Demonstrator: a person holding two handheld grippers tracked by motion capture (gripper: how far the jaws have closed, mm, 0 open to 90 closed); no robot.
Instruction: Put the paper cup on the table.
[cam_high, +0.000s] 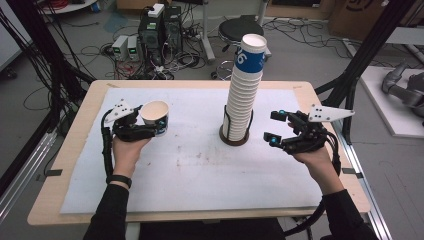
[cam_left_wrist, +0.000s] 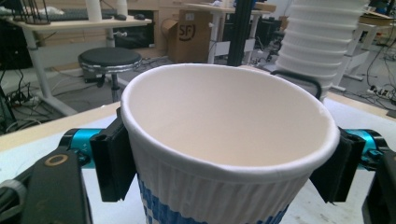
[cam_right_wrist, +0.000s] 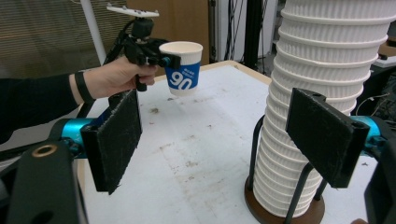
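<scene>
Left hand-held gripper (cam_high: 150, 125): we hold its jaws clamped, wrist level.
Right hand-held gripper (cam_high: 274, 127): our jaws stand wide apart, gripping nothing.

Cup (cam_high: 155, 118) left of stack (cam_high: 243, 95) (apart)

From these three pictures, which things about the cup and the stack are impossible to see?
- Bottom of the paper cup in the left tool: cut off by the lower edge of the left gripper view.
- Its full print: in the high view the tool covers it.
- Top of the cup stack: cut off by the upper edge of the right gripper view.
- Exact cup count: the rims are too small in the high view.
</scene>
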